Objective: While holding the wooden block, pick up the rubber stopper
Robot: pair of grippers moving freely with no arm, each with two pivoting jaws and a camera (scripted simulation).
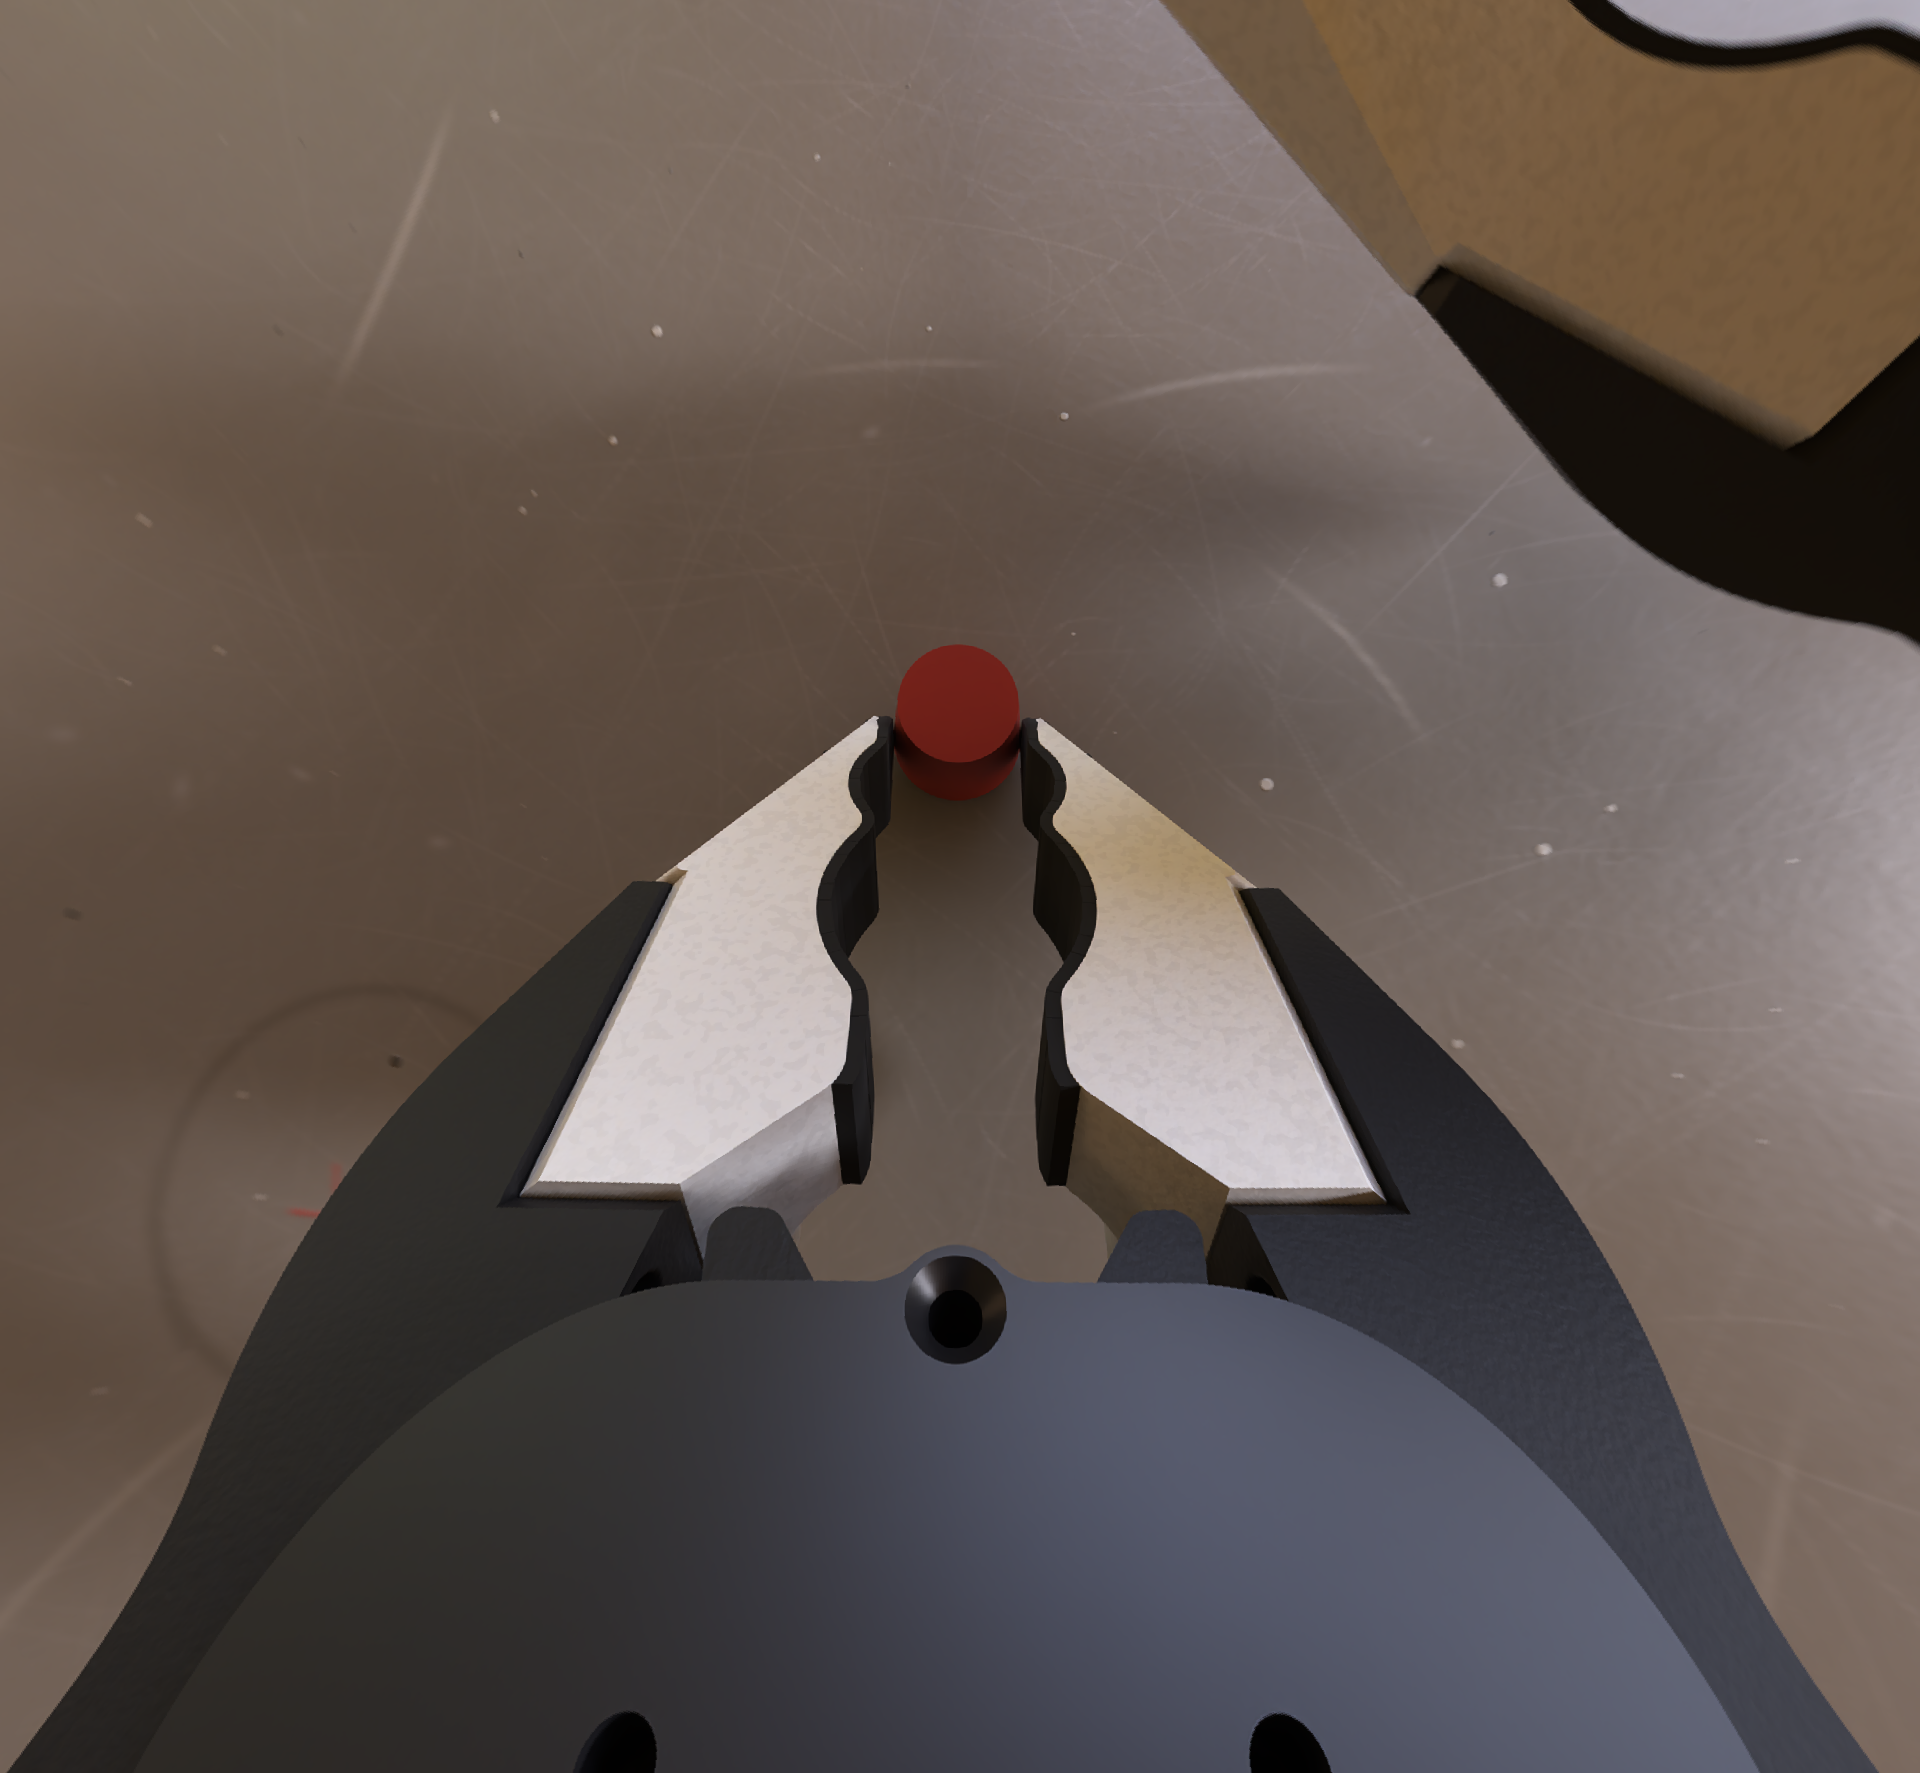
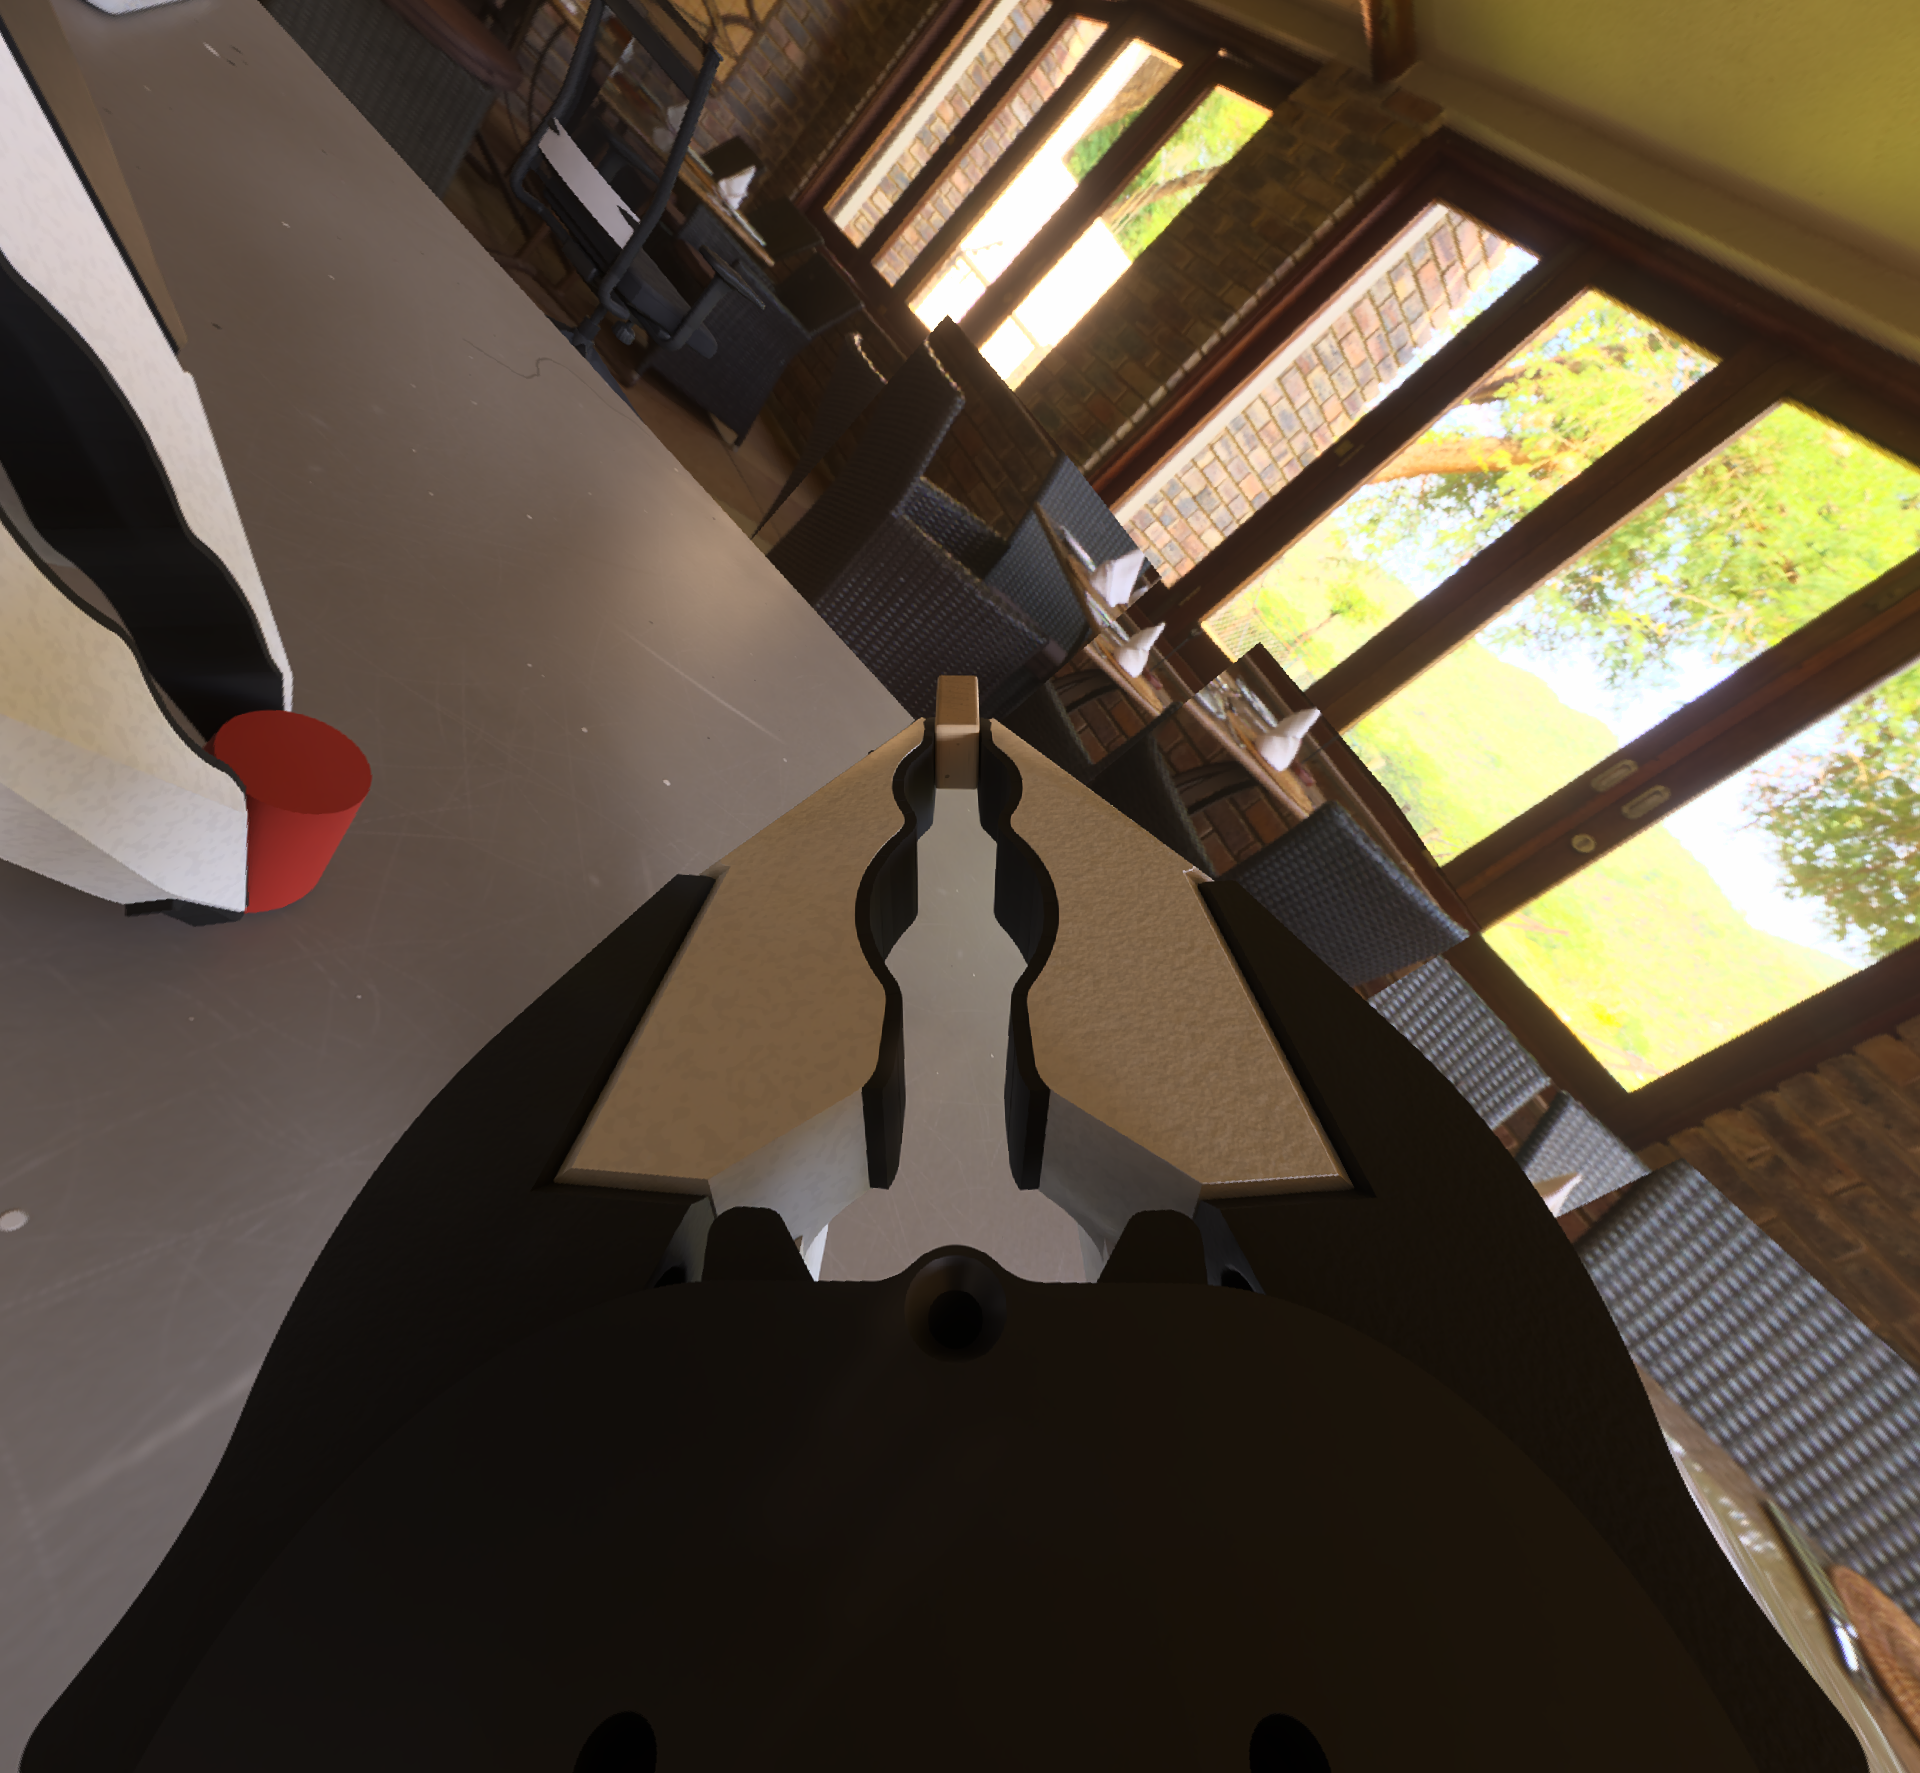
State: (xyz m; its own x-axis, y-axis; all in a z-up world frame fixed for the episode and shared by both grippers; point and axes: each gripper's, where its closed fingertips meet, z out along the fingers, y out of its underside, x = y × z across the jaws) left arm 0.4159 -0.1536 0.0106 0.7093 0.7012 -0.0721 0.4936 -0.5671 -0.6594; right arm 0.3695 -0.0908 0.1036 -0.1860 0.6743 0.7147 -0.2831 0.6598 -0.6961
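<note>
While the right gripper [image 2: 957, 755] pinched the wooden block [image 2: 957, 731], the left gripper [image 1: 957, 749] clasped the rubber stopper [image 1: 957, 705] on the scratched table [image 1: 520, 476], the right one's fingers [image 1: 1558, 165] looming nearby.

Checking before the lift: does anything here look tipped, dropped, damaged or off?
Nothing stands out. The red rubber stopper stands upright on the scratched table, wide end up, between the left tool's fingertips. The wooden block sits squarely pinched at the right tool's tips. The scratches look like ordinary wear.
</note>
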